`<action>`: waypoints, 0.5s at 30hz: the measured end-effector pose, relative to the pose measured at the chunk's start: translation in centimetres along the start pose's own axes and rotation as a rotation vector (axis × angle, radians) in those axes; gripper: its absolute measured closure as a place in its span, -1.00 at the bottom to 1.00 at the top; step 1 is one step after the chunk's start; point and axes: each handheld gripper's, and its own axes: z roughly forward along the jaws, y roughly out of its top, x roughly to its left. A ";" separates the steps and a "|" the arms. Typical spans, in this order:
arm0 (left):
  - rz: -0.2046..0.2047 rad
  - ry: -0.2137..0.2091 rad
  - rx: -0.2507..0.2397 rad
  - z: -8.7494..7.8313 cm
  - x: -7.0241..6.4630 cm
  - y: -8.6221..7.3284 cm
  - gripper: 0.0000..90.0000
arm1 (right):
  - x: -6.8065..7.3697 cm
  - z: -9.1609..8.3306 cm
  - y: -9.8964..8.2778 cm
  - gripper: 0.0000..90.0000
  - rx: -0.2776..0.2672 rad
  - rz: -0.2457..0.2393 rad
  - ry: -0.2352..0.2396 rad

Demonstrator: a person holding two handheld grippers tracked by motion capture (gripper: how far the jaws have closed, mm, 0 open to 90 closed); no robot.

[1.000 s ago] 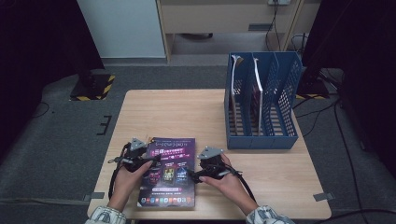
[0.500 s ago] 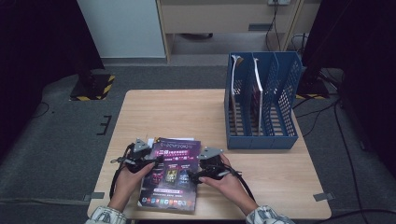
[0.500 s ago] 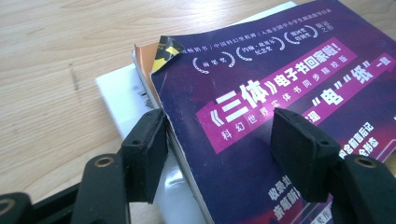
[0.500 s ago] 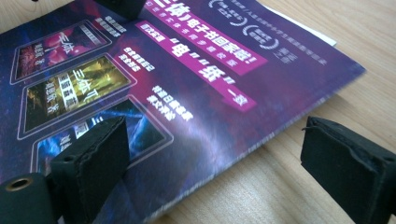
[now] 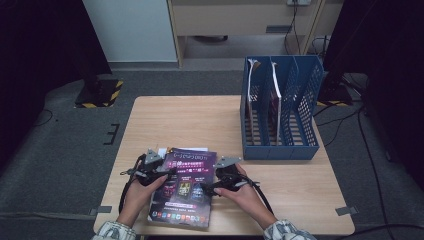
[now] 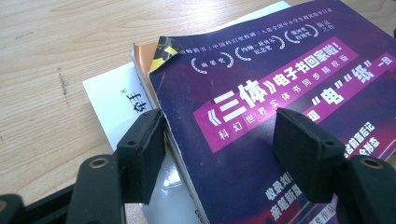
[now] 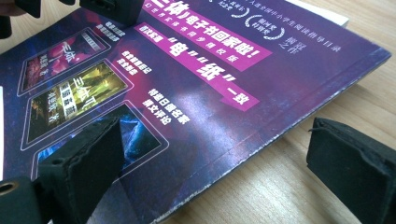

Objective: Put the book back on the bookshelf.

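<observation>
Magazine (image 5: 184, 187) with the purple cover lies flat near the front edge of the wooden table (image 5: 175, 120), on top of a few other papers; a white sheet (image 6: 119, 100) and an orange cover (image 6: 142, 60) stick out under its far left corner. To the right and further back stands the blue file rack (image 5: 280, 112), well apart from the magazine, with two magazines already upright in its compartments.

Both hands come to the magazine from its two long sides. The left gripper (image 6: 219, 135) has its jaws half open and they straddle the left edge: one pad is over the cover, the other is outside, beside the edge. These jaws closed a little just now, but I cannot see that they press on the paper yet. The right gripper (image 7: 224, 154) has just been opening and now stands wide, with the right edge of the magazine between its pads, nothing pinched.

I think the step in hand is to catch the top magazine alone. To do it well, the lower pad should slide under only this cover edge, not under the sheets below. The curled corner (image 6: 168, 46) at the far left gives a good place to enter. Both sides should close evenly before the lift, otherwise the thin book will bend or slip.
</observation>
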 end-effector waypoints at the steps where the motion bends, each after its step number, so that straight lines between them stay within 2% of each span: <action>1: 0.000 0.001 0.000 0.0 0.0 0.0 -0.25 | 0.0 0.1 0.0 -0.91 -0.001 0.012 0.006; 10: -0.006 0.001 -0.005 0.0 0.0 0.0 -0.25 | -0.8 0.6 -0.2 -0.93 -0.002 0.059 0.061; 15: -0.007 0.001 -0.006 0.0 0.0 -0.1 -0.25 | -0.9 0.9 0.1 -0.95 0.001 0.060 0.065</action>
